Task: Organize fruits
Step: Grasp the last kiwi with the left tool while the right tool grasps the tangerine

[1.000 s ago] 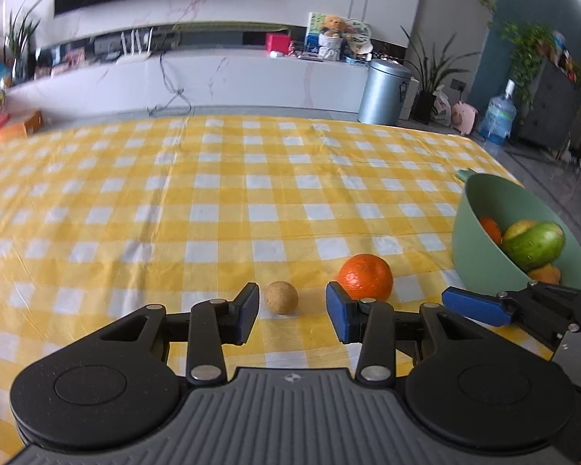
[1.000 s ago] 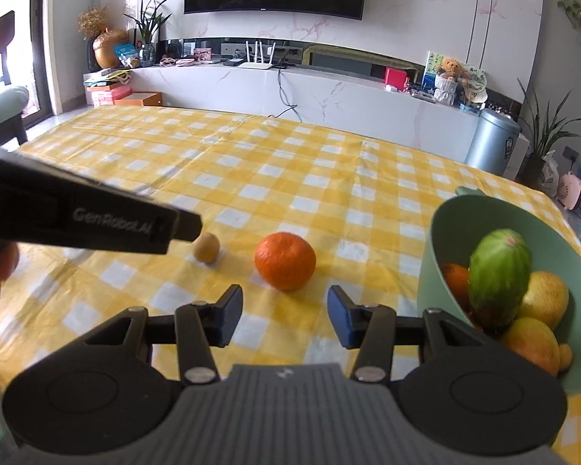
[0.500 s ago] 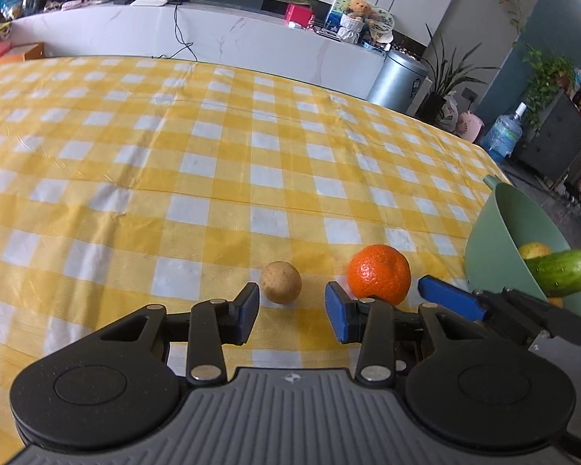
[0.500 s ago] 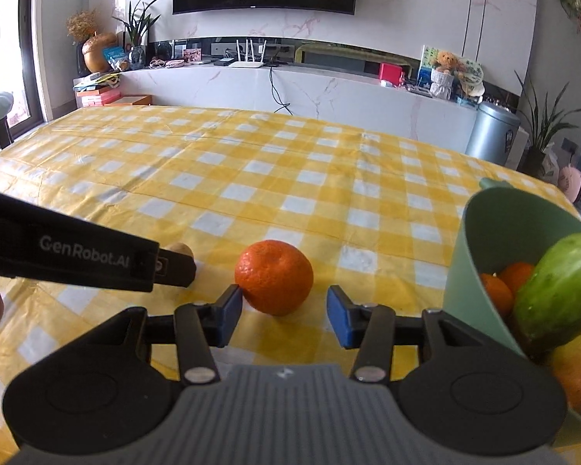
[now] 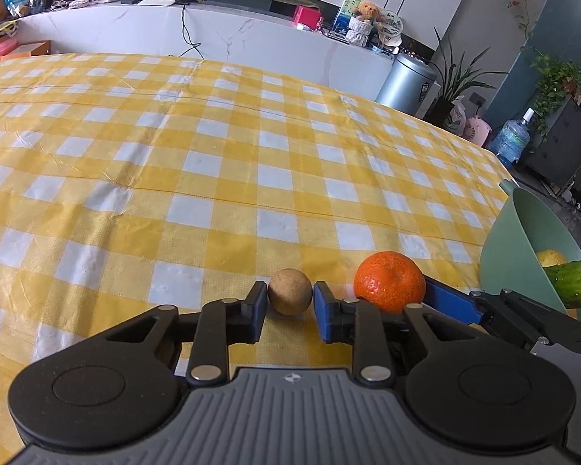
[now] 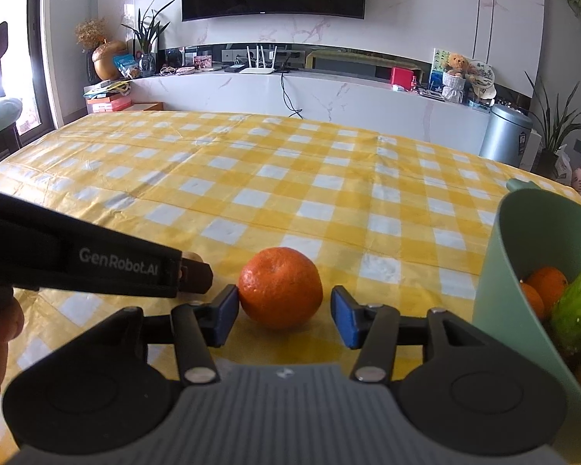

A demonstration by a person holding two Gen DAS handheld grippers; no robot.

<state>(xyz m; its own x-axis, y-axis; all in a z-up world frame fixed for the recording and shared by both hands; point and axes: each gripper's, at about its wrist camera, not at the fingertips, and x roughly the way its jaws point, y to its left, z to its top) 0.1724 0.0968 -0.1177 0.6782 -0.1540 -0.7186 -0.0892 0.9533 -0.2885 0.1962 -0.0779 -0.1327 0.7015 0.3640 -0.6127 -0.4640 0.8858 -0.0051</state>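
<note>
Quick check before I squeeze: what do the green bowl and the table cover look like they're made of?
Green bowl: looks like plastic, matte; one even pale green, smooth thin wall, only a soft sheen. Could be silicone.

Table cover: probably a plastic-coated cloth, yellow and white check; faint gloss, sharp creases and a fine woven-looking texture close up.

Yellow-and-white check on the cloth over the counter. Bright orange, pimpled skin on the mandarin. Dull tan-brown on the small round fruit. Pale sage green on the bowl at right, with orange, yellow and speckled dark green among its fruit. Black frames and blue pads on the left gripper and right gripper; grey ribbed bodies behind. White "GenRobot.AI" lettering on black. Silver-grey on the far bin.
</note>
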